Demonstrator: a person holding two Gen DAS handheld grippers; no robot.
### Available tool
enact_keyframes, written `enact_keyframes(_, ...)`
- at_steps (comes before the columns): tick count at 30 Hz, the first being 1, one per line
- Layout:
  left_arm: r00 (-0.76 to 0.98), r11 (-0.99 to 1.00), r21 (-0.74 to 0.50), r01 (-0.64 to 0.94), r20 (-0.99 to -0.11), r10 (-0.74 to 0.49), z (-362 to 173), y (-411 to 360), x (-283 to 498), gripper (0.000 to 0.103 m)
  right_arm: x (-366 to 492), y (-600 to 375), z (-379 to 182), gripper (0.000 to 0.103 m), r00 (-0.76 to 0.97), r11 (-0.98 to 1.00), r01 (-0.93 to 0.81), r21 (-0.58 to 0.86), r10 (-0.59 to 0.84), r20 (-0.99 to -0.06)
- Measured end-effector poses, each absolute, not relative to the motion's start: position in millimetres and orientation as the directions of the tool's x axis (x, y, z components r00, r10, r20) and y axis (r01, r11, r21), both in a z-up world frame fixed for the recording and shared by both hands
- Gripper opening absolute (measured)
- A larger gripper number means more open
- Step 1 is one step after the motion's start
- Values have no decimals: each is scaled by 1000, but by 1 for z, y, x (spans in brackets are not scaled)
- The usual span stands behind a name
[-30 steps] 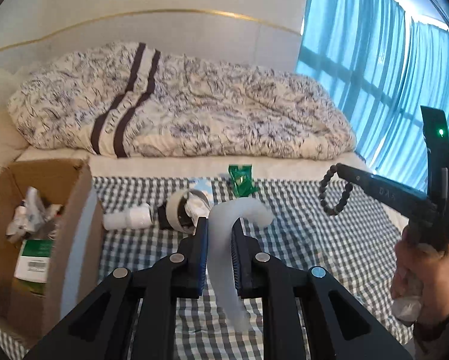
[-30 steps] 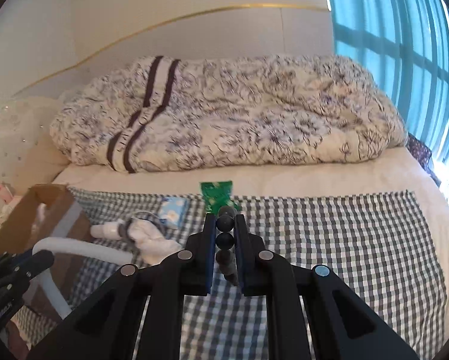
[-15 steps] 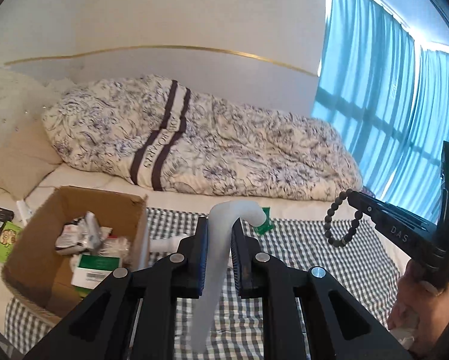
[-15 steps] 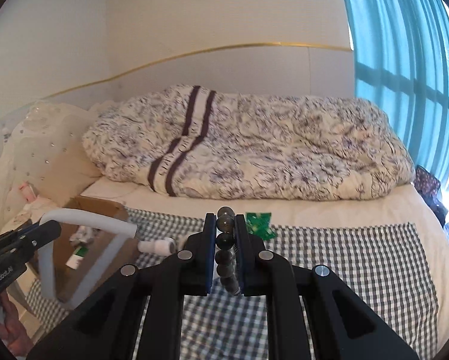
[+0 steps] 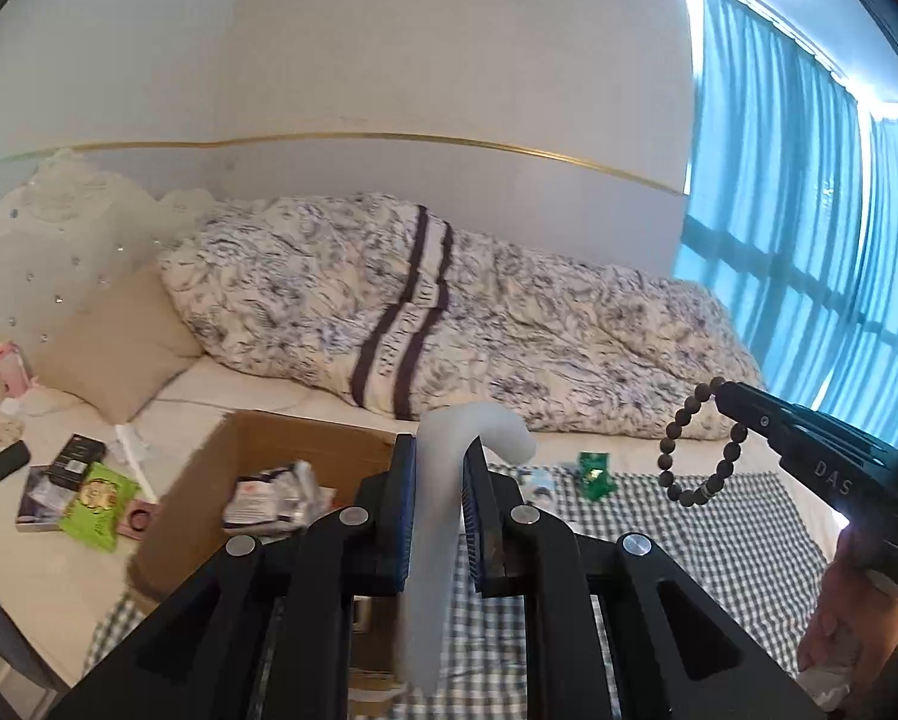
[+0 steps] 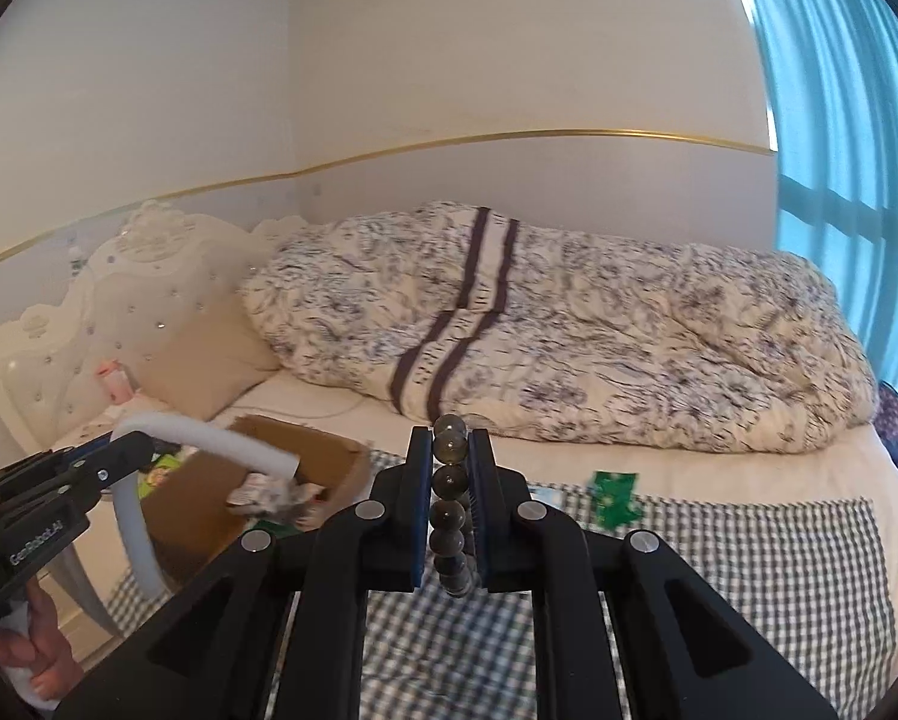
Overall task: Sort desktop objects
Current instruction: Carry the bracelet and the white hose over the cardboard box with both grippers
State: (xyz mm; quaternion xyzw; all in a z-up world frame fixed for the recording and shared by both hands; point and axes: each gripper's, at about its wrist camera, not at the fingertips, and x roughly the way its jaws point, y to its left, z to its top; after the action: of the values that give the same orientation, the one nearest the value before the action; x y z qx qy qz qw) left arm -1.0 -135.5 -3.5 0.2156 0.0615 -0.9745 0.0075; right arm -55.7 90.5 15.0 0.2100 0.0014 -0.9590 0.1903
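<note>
From the left wrist, the left gripper [image 5: 440,468] clamps a white tube [image 5: 431,540] above a cardboard box [image 5: 257,438] of wrappers.

From the right wrist, the right gripper [image 6: 451,468] pinches a bead bracelet [image 6: 449,516] over open checked cloth [image 6: 749,570].

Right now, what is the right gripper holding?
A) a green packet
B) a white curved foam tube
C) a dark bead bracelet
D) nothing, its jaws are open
C: the right gripper has its jaws shut on the bead bracelet, which hangs from its tip in the left wrist view, while the left gripper holds the white foam tube.
</note>
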Motion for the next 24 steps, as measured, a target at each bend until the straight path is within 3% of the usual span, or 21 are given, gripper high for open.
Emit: enact_keyframes(24,-881,-974,-136,182,-462,-100,-19,-242,5,14,-56,-56,-3,11,-711,-824,565,51,-517,-477)
